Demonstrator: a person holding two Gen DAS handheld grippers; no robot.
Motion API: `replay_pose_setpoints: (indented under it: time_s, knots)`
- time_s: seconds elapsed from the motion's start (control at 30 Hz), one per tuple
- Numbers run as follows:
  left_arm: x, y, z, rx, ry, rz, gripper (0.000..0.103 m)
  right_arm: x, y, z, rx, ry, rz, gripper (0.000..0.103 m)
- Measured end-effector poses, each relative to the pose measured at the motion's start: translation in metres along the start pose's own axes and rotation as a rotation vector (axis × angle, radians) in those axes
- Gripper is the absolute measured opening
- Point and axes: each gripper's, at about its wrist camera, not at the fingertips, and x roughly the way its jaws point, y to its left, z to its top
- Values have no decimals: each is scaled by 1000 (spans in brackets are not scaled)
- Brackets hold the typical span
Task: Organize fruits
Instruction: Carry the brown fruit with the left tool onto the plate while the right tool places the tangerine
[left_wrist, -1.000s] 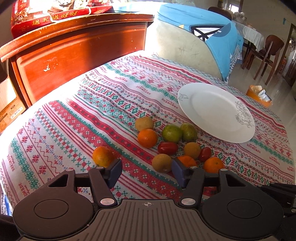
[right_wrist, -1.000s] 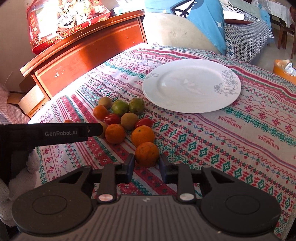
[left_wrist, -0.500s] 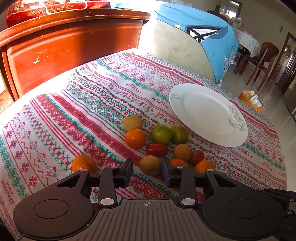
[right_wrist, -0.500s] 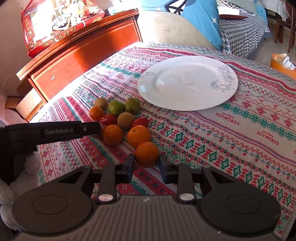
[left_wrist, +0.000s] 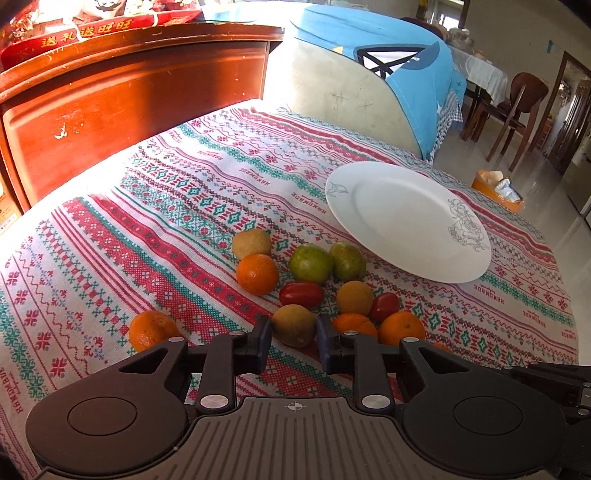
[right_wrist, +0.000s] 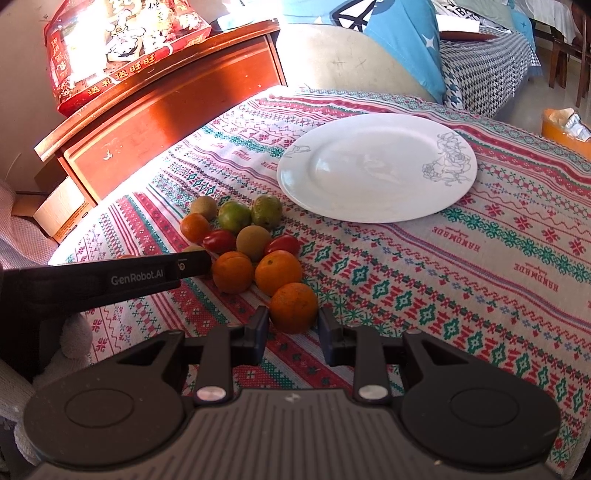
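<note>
Several small fruits lie in a cluster on the patterned tablecloth beside an empty white plate (left_wrist: 406, 221), which also shows in the right wrist view (right_wrist: 376, 166). My left gripper (left_wrist: 293, 341) has its fingers on both sides of a brown round fruit (left_wrist: 293, 325), closed against it on the cloth. My right gripper (right_wrist: 293, 334) has its fingers on both sides of an orange (right_wrist: 293, 306), closed against it. One orange (left_wrist: 153, 330) lies apart to the left. The left gripper's body (right_wrist: 110, 277) shows in the right wrist view.
A wooden cabinet (left_wrist: 129, 99) with a red gift box (right_wrist: 122, 48) stands behind the table. A pale sofa back with a blue cover (left_wrist: 369, 74) is at the far edge. An orange bin (left_wrist: 498, 188) and chairs are on the floor at right.
My left gripper moved right from the lone orange to the brown fruit and closed its fingers onto it. My right gripper stayed around its orange.
</note>
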Motion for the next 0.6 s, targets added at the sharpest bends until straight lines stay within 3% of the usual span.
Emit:
replay_pose_setpoints:
  time_s: [0.2, 0.37, 0.6]
  knots:
    - [-12, 3, 3, -20, -32, 17, 23, -12, 1, 5, 13, -44, 30, 29]
    - [-28, 0, 10, -16, -78, 11, 23, -27, -7, 20, 36, -142, -3, 29]
    - [-37, -19, 36, 21, -116, -81, 23, -37, -32, 54, 100, -246, -47, 29]
